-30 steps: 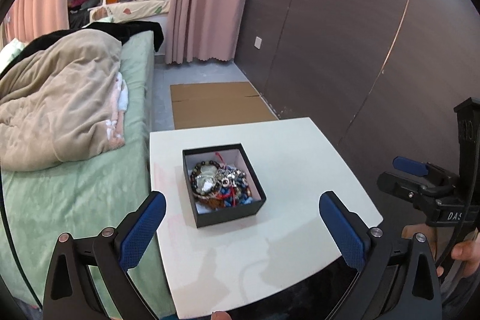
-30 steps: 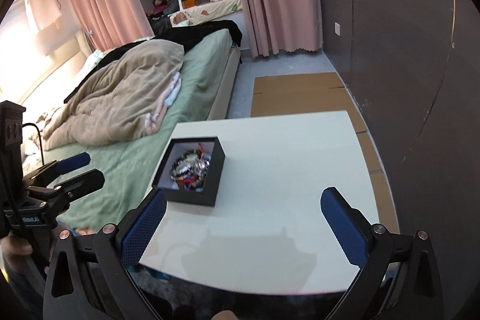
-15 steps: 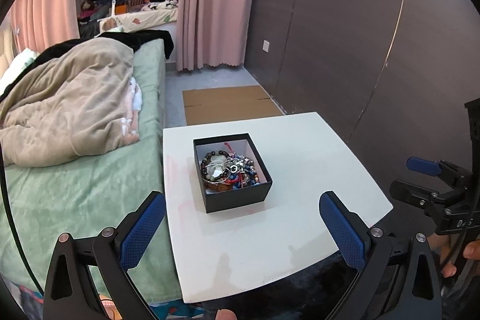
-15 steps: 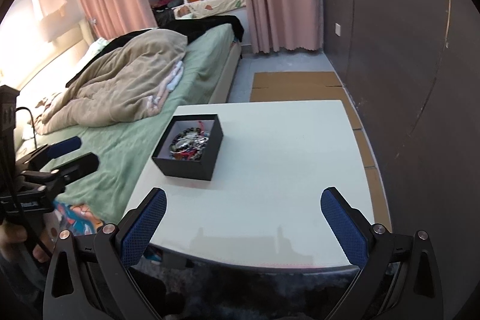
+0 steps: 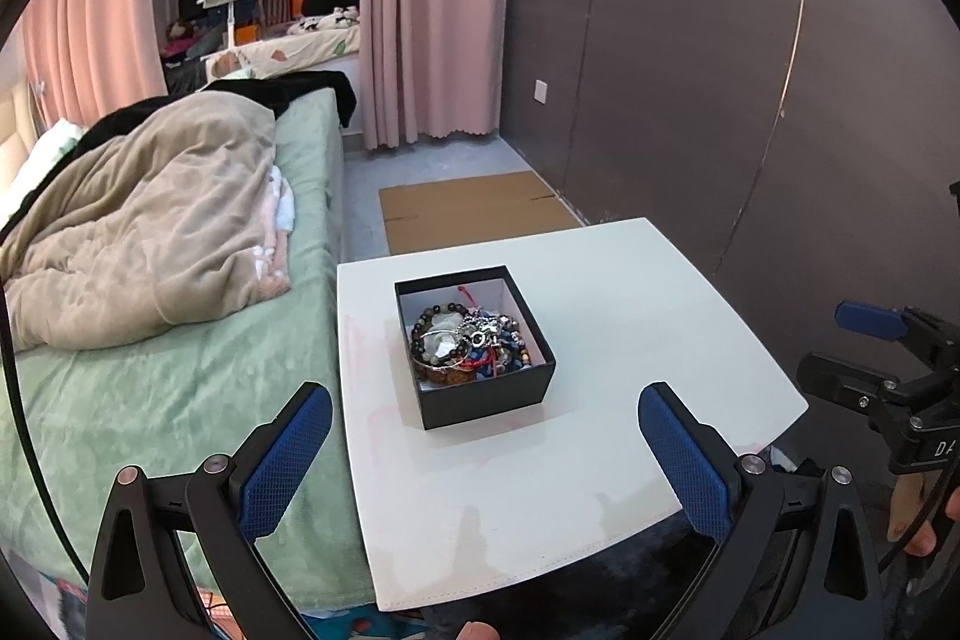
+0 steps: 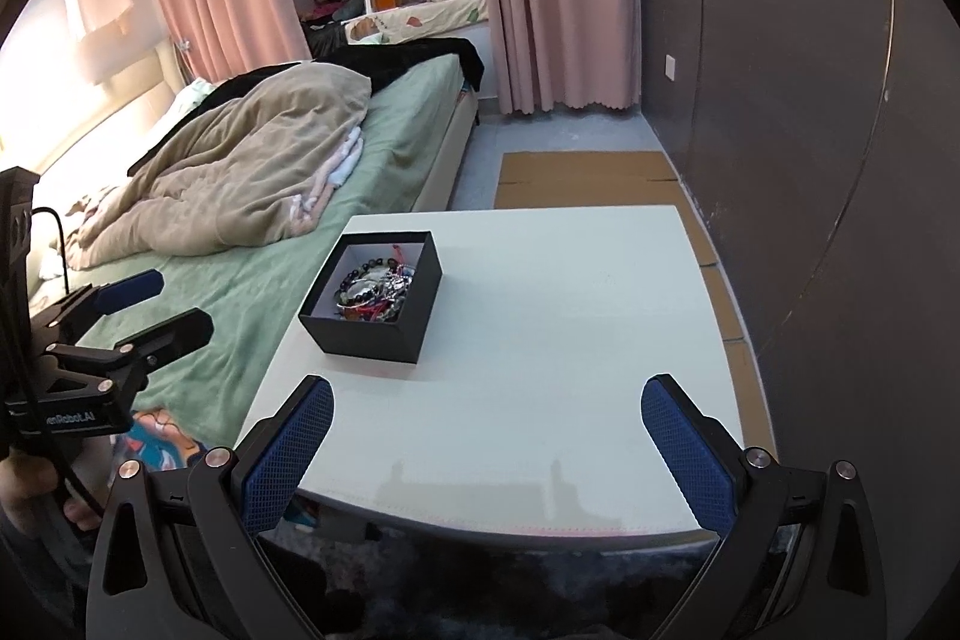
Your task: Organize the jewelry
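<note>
A black open box (image 5: pixel 486 400) with a white lining sits on a white table (image 5: pixel 630 316). It holds a tangled pile of jewelry (image 5: pixel 471 346): bead bracelets, silver pieces, red cord. My left gripper (image 5: pixel 480 436) is open and empty, hovering just short of the box over the table's near edge. The box also shows in the right wrist view (image 6: pixel 375 334), with the jewelry (image 6: pixel 375 289) inside. My right gripper (image 6: pixel 483 430) is open and empty, above the table's near edge, to the right of the box.
A bed (image 5: pixel 180 376) with a green sheet and a beige blanket (image 5: pixel 144 220) adjoins the table's left side. A dark panelled wall (image 5: pixel 750 100) runs along the right. Flat cardboard (image 5: pixel 474 208) lies on the floor beyond the table. Pink curtains (image 5: pixel 426 10) hang behind.
Both grippers have pulled back and risen from the table, so the box looks smaller and farther in both views. Both stayed open and empty.
</note>
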Demonstrator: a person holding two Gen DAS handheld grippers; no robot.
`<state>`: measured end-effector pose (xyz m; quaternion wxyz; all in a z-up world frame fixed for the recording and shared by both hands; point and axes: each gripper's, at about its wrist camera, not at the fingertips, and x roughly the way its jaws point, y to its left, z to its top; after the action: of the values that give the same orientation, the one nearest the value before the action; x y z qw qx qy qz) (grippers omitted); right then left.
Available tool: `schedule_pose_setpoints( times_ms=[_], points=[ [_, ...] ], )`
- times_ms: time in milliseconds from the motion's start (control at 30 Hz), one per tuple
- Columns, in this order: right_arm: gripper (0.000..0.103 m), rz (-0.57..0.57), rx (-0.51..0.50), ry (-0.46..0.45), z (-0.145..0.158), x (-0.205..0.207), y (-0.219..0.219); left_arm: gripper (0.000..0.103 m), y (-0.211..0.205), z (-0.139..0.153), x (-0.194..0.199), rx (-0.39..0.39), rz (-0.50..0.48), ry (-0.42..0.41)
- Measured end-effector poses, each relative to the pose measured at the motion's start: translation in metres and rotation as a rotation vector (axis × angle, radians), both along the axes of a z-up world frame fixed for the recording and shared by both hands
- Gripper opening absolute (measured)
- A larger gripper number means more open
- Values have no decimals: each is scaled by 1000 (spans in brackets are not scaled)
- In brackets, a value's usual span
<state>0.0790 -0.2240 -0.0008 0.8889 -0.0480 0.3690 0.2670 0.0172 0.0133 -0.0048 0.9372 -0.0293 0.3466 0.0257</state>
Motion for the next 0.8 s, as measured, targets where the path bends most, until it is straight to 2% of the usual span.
schedule_pose_setpoints(
  times_ms=[800],
  points=[
    [103, -29, 30, 7, 3, 3, -14, 102, 2, -1, -1, 13, 32, 4]
  ],
)
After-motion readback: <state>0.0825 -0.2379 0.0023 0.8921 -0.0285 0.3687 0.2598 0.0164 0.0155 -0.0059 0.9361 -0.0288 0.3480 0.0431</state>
